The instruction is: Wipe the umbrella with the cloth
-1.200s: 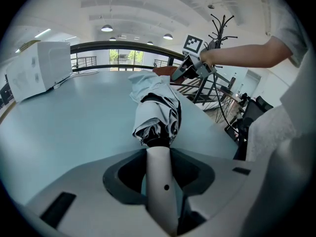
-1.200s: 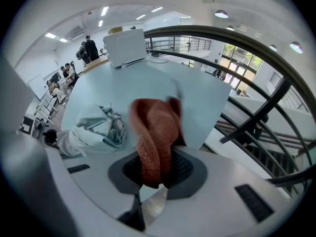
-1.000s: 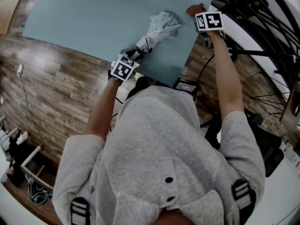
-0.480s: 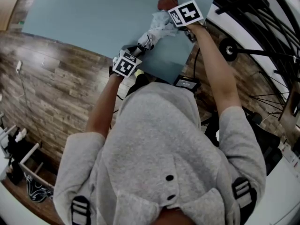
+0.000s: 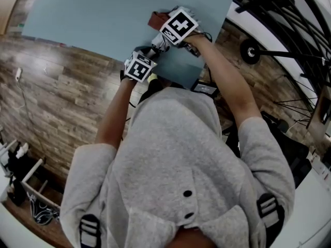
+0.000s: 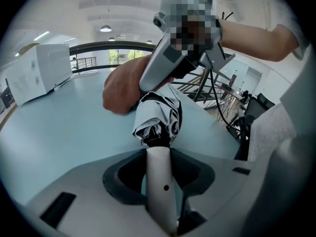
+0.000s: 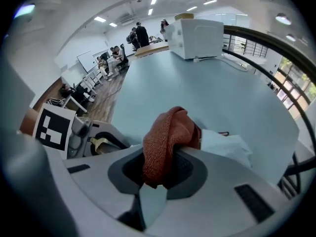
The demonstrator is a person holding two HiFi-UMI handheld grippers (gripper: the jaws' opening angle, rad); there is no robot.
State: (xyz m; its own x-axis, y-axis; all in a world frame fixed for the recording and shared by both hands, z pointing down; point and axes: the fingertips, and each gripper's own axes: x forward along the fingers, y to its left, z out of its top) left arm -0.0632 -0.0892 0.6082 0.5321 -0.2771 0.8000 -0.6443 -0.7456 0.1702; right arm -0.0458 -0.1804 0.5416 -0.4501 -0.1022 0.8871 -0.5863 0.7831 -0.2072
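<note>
Umbrella handle (image 6: pixel 159 186) clamped in left tongs (image 6: pixel 157 154); cloth (image 7: pixel 168 130) pinched in right tongs (image 7: pixel 160 174); white box (image 7: pixel 197 36) across table (image 7: pixel 212 90).

Cloth (image 7: pixel 168 132) sits just beside the umbrella (image 6: pixel 158 115) on the table (image 5: pixel 103 19).

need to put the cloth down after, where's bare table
Bare: the wide table stretch left of the umbrella in the head view, toward the white box at its far end. Crowded: the near right corner, where left gripper, right gripper with cloth and umbrella bunch together.
</note>
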